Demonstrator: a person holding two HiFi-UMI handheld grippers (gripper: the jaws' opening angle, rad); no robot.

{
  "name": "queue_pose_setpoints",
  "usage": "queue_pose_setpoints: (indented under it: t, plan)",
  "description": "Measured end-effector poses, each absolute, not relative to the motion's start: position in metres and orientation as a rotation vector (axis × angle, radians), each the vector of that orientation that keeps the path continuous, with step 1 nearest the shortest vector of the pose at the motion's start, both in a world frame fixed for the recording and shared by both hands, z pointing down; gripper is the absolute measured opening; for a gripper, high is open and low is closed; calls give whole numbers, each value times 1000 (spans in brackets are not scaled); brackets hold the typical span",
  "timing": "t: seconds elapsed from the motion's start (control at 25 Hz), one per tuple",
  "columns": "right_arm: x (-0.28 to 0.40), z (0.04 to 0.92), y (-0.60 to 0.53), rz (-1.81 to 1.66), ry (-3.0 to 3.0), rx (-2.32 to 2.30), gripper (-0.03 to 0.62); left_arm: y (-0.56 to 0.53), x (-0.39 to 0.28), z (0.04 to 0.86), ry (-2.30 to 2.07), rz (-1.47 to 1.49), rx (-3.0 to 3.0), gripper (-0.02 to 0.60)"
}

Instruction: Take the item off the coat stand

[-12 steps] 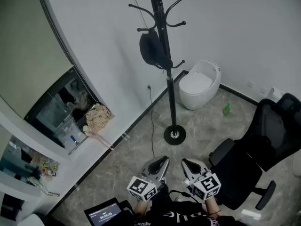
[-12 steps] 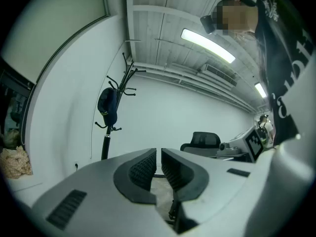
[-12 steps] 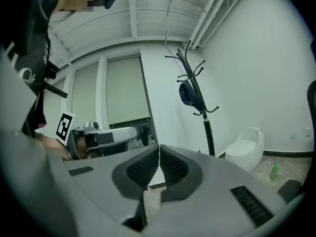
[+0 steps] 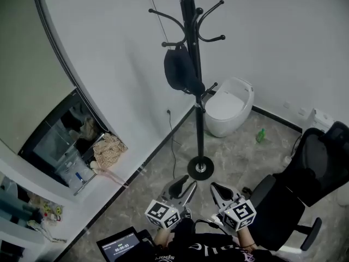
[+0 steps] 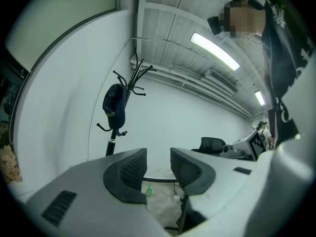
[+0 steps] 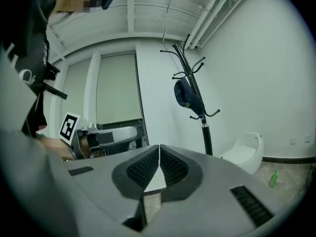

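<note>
1. While both grippers hang low in front of the person, one coat stand (image 4: 199, 119) stands near the white wall (image 4: 109, 48).
2. One dark cap (image 4: 180, 70) hangs from a middle hook on the stand's left side.
3. Left gripper (image 4: 182, 184): jaws apart, nothing between them.
4. Right gripper (image 4: 217, 189): jaws closed tip to tip, empty.
5. One black office chair (image 4: 305, 173) borders the right side.
6. Bare floor (image 4: 240, 162) lies between grippers and stand.

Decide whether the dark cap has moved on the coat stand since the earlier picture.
No. The dark cap hangs from the same left-side hook, against the pole of the coat stand, as before.
</note>
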State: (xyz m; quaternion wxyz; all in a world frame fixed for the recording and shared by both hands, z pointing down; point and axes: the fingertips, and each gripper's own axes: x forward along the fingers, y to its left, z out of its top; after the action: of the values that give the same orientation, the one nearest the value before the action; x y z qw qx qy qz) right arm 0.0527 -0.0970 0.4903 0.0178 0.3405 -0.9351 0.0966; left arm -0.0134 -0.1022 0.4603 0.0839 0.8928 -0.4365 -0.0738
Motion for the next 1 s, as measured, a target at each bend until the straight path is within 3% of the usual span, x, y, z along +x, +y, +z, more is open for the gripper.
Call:
queue_pose_setpoints:
  t: [0.32, 0.64, 0.88, 1.0]
  plan:
    - [-15, 474, -186, 263, -2906, 1156, 18, -200, -97, 433, -1289, -200, 2742, 133]
    - [-33, 491, -232, 296, -2800, 1292, 18, -297, -144, 406, -1253, -220, 2831, 133]
    - [-30, 490, -251, 288, -2760, 1343, 18, -364, -145, 349, -1231, -273, 2932, 230]
    - [-25, 487, -258, 282, -2742, 1354, 18, -394, -143, 321, -1248, -283, 2984, 244]
